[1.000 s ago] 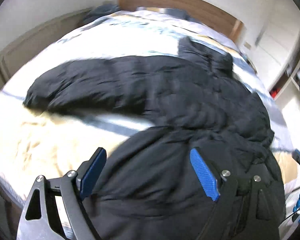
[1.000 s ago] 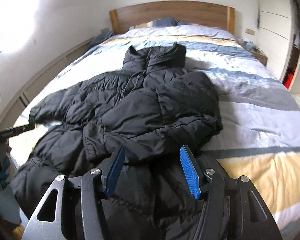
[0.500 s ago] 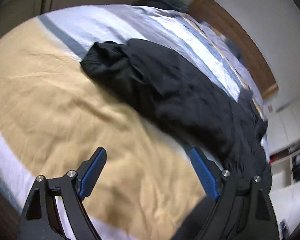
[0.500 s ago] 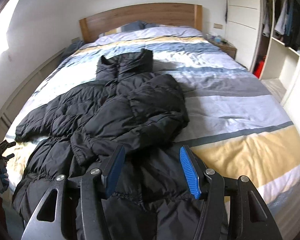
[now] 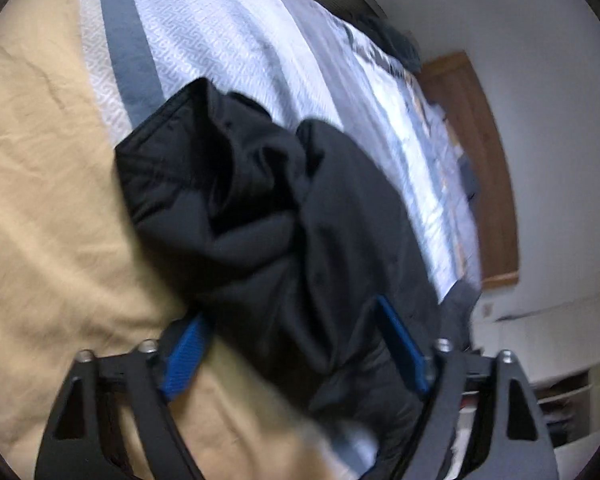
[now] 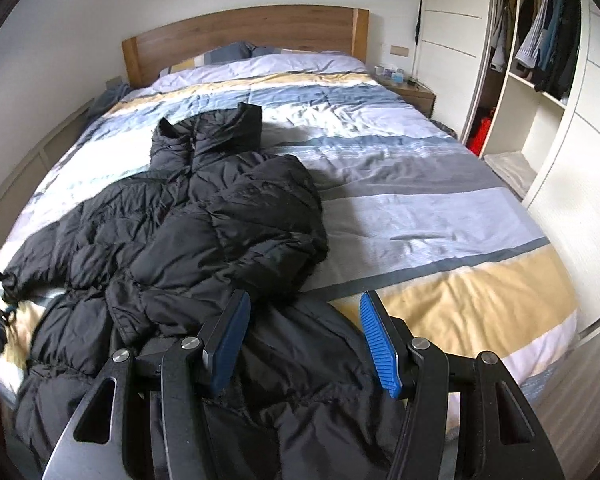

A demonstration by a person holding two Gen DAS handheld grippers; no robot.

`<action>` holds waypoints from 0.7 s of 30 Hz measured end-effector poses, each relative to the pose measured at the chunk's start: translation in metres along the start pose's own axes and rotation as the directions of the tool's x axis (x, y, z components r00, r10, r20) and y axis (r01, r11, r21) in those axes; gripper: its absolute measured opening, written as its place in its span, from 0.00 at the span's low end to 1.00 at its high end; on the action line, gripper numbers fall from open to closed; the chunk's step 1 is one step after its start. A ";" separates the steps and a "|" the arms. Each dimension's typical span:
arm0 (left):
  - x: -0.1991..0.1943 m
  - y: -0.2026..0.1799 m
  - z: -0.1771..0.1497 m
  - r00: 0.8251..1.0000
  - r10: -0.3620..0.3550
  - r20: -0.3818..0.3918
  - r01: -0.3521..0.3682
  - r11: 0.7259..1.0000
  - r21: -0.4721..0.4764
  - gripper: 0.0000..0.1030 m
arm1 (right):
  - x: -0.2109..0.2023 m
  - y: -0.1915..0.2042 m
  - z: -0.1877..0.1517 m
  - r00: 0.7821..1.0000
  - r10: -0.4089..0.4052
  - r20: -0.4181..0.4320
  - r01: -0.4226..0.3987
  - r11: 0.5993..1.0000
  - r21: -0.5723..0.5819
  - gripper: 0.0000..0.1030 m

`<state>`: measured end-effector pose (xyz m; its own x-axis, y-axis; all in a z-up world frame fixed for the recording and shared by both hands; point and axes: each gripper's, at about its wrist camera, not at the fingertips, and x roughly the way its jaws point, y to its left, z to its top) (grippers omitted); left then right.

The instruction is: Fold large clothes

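A black puffer jacket [image 6: 188, 232] lies spread on the bed, collar toward the headboard, one sleeve folded across its front. The other sleeve [image 5: 260, 216] stretches to the bed's left side. My left gripper [image 5: 292, 350] straddles this sleeve near its cuff; its jaws are closing with the sleeve between the blue pads [image 5: 400, 344], and no firm squeeze shows. My right gripper [image 6: 304, 340] hovers open over the jacket's lower part [image 6: 300, 392] with nothing pinched.
The striped duvet [image 6: 420, 216] covers the whole bed, with a wooden headboard [image 6: 252, 36] and pillows at the far end. A nightstand [image 6: 408, 92] and an open wardrobe [image 6: 540, 64] with hanging clothes stand to the right. A wall runs along the left.
My left gripper swung left and down, rolling, from over the jacket's body to the outstretched sleeve, and its jaws narrowed around it. The right gripper lifted slightly, still open.
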<state>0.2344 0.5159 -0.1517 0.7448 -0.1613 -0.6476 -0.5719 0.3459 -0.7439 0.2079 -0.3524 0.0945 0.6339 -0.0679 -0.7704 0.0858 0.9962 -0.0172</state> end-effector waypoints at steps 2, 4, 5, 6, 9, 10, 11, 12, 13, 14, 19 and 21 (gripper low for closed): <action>0.006 0.007 0.007 1.000 -0.021 -0.020 0.020 0.998 -0.054 0.41 | -0.002 -0.004 -0.001 1.000 -0.007 0.001 0.007 1.000 0.007 0.55; 0.007 0.013 0.009 0.999 -0.046 -0.028 0.043 0.996 -0.079 0.27 | -0.006 -0.009 -0.003 1.000 -0.012 0.005 0.012 1.000 0.019 0.55; 0.007 0.013 0.009 0.998 -0.054 -0.025 0.052 0.995 -0.081 0.25 | -0.006 -0.010 -0.004 1.000 -0.014 0.006 0.013 1.000 0.023 0.55; 0.006 0.012 0.008 0.998 -0.060 -0.024 0.058 0.995 -0.078 0.20 | -0.008 -0.012 -0.005 1.000 -0.015 0.007 0.014 1.000 0.026 0.55; -0.001 0.002 0.006 0.998 -0.059 -0.012 0.059 0.997 -0.040 0.13 | -0.011 -0.015 -0.007 1.000 -0.018 0.009 0.018 1.000 0.026 0.55; -0.003 -0.004 0.005 0.999 -0.053 -0.008 0.053 0.998 -0.021 0.12 | -0.012 -0.016 -0.007 1.000 -0.016 0.012 0.016 1.000 0.027 0.55; -0.005 -0.011 0.005 0.999 -0.044 -0.002 0.044 0.999 0.005 0.12 | -0.013 -0.017 -0.008 1.000 -0.013 0.014 0.013 1.000 0.027 0.55; -0.008 -0.018 0.003 0.999 -0.036 0.004 0.036 0.999 0.027 0.11 | -0.014 -0.018 -0.008 1.000 -0.010 0.017 0.009 1.000 0.029 0.55; -0.011 -0.025 0.001 0.999 -0.032 0.009 0.032 0.998 0.050 0.11 | -0.015 -0.019 -0.009 1.000 -0.006 0.022 0.005 0.999 0.033 0.56; -0.012 -0.031 0.001 0.999 -0.032 0.012 0.031 0.997 0.066 0.11 | -0.016 -0.020 -0.009 1.000 -0.002 0.025 0.001 0.999 0.036 0.56; -0.031 -0.071 -0.015 0.999 -0.024 0.034 0.017 0.983 0.185 0.10 | -0.020 -0.027 -0.015 0.999 0.026 0.044 -0.029 0.998 0.061 0.56; -0.041 -0.091 -0.025 0.999 -0.028 0.044 0.017 0.971 0.239 0.10 | -0.022 -0.031 -0.018 0.998 0.036 0.049 -0.040 0.997 0.072 0.56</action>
<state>0.2473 0.4683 -0.0614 0.7747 -0.1303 -0.6187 -0.4605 0.5542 -0.6934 0.1778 -0.3808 0.1005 0.6736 -0.0345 -0.7383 0.1156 0.9915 0.0591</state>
